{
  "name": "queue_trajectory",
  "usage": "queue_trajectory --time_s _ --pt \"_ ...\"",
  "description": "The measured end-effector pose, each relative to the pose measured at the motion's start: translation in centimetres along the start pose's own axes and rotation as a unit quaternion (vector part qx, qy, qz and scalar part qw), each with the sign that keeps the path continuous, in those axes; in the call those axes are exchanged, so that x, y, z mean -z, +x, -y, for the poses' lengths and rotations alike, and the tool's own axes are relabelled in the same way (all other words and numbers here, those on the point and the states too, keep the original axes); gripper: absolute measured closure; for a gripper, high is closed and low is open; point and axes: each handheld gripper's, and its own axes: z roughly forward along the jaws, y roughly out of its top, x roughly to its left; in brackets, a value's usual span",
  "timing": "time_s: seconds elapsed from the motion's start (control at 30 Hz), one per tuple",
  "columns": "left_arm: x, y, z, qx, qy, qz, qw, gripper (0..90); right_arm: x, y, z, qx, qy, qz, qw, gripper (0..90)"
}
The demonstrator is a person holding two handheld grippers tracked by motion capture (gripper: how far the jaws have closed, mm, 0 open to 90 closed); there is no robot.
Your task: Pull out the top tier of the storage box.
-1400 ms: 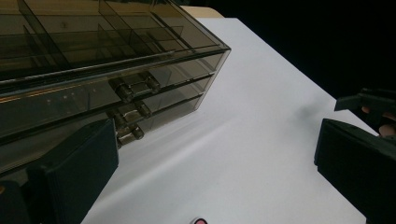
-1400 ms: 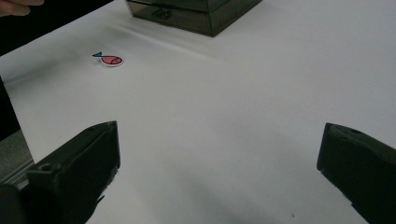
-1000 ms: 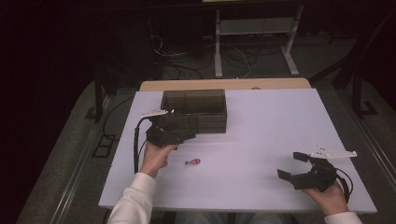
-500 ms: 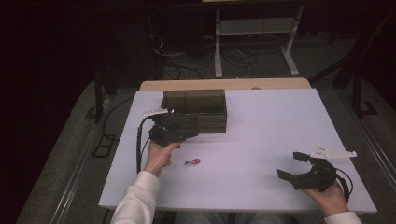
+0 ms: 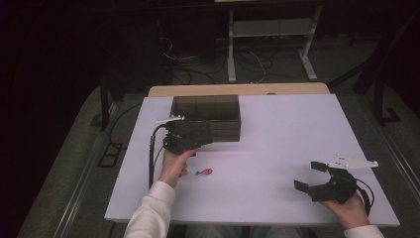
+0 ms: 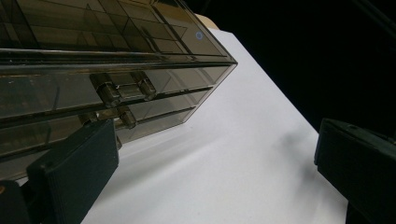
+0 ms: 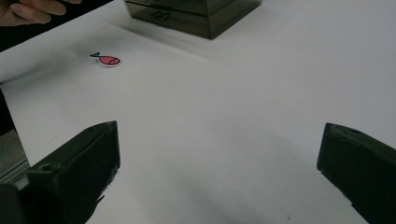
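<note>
two grippers, both spread wide, holding nothing. left gripper [image 5: 190, 141] has closed in on the smoked drawer box [image 5: 213, 116], drawer handles [image 6: 122, 88] now just off its left finger [image 6: 77, 163]: opening looks imminent. right gripper [image 5: 322, 186] idle; fish piece [image 7: 108, 60] well ahead.

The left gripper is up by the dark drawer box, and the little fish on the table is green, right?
Not quite. The little fish is red with a blue tail, as the right gripper view shows. The rest holds: the left gripper is up by the dark drawer box, jaws open.
</note>
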Motion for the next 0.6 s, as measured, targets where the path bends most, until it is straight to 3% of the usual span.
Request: queue_trajectory --time_s 0.33,0.6 --pt "-0.6 0.3 0.0 0.016 -0.01 -0.011 0.9998 0.0 0.0 0.0 0.0 0.004 -0.001 0.002 1.0 0.0" --pt "-1.2 0.8 0.1 0.049 -0.024 -0.011 0.9984 0.0 -0.1 0.0 0.0 0.005 -0.001 0.002 1.0 0.0"
